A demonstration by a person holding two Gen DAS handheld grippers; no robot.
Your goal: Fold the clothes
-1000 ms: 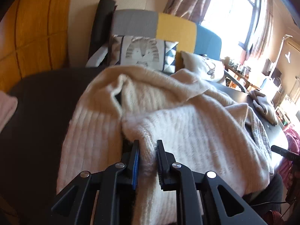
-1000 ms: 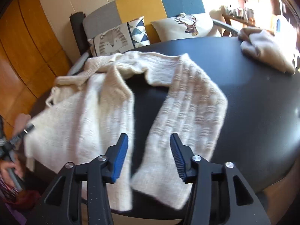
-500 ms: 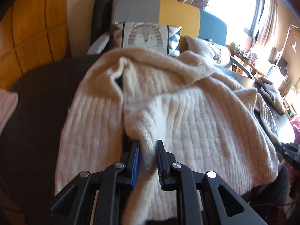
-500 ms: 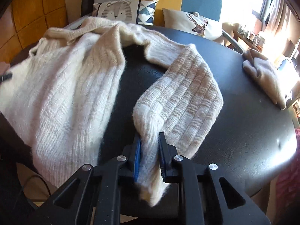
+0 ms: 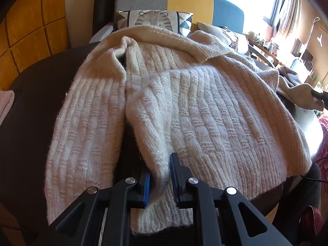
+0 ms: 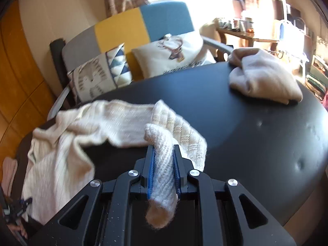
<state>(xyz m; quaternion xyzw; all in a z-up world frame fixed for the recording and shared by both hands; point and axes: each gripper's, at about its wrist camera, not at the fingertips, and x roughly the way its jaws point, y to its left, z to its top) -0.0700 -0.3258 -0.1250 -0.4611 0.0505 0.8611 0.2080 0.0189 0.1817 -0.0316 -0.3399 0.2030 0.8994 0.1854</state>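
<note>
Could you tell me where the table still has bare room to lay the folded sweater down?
Bare table lies between the cream sweater and the beige garment, out to the near right edge. The left side is crowded: the sweater covers it, a pink cloth at its edge.

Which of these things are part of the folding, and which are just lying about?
Part of the job:
- cream sweater, spread on the dark table
- left gripper, shut on its hem
- right gripper, shut on its sleeve

Just lying about:
- beige garment
- tiger cushion
- deer cushion
- sofa
</note>
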